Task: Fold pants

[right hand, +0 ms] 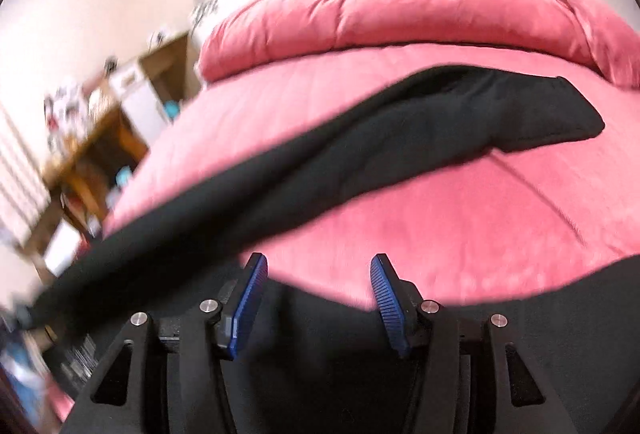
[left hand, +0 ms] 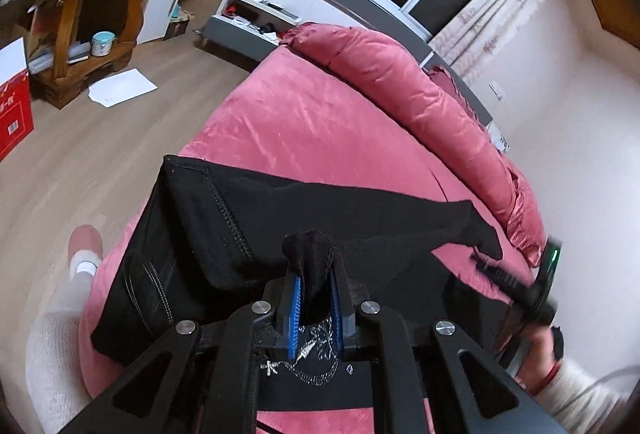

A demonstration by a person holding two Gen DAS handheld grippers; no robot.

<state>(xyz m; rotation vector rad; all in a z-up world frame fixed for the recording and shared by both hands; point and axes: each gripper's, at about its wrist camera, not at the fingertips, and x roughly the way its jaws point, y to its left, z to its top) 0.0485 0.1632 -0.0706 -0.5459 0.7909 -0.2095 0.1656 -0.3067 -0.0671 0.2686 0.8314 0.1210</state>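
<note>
While black pants (left hand: 224, 234) sprawl across a pink bed (left hand: 304, 122), the left gripper (left hand: 314, 298) pinches a fold of them (blue pads clamped tight); the right gripper (right hand: 316, 298) gapes wide, holding nothing.

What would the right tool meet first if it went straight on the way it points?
Probably the pink velvety bedsheet: the open right tool faces bare sheet between its fingers. The black fabric pants lie farther along, across the bed, though blur leaves depth unclear.
</note>
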